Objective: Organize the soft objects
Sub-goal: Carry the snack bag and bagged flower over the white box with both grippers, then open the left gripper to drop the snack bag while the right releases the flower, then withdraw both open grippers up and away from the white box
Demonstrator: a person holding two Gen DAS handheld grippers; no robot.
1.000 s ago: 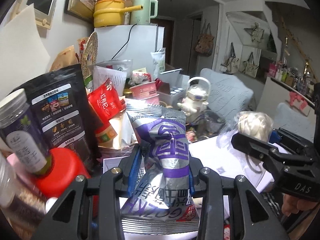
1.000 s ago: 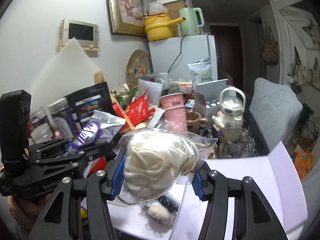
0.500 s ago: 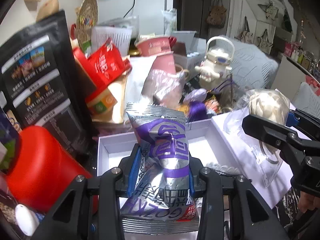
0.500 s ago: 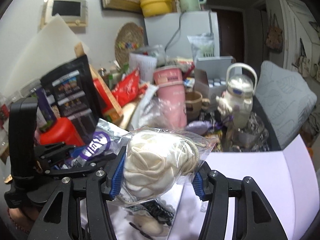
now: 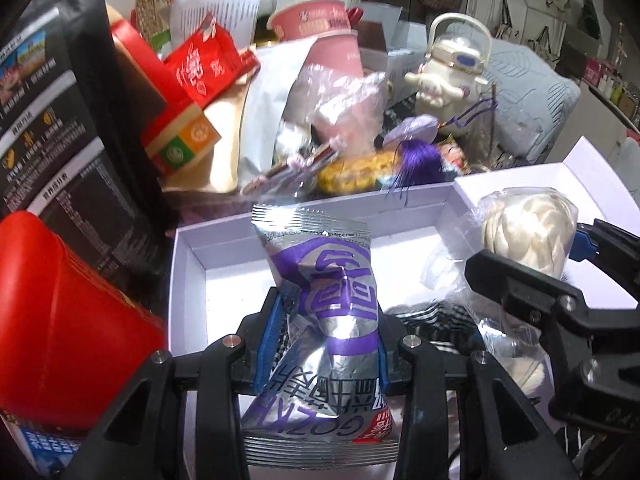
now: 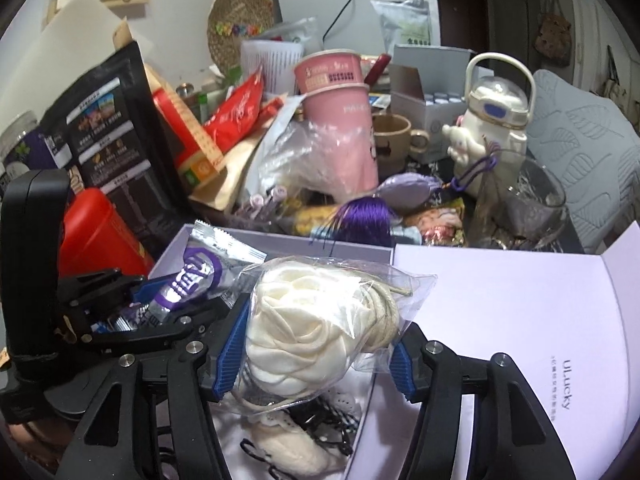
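Softness rules both loads: left tongs (image 5: 320, 344) pinch the crinkly foil snack packet (image 5: 324, 280) mid-body; right tongs (image 6: 314, 344) squeeze the light, slippery bagged white bundle (image 6: 308, 320) over the near box (image 5: 188, 264).

Right gripper (image 6: 316, 346): blue pads clamped on a clear plastic bag of cream-white soft goods with cord (image 6: 320, 320), held above an open lavender box (image 6: 280, 240). Box contents: black-and-white striped fabric (image 6: 320, 420). Box lid (image 6: 520, 320): open flat at right. Left gripper (image 6: 160, 300): at left, closed on a silver-and-purple snack packet (image 6: 200, 276). Behind the box: pink cups (image 6: 340, 120), red canister (image 6: 96, 232), black pouch (image 6: 108, 128), purple tassel (image 6: 364, 220), white character kettle (image 6: 496, 120).
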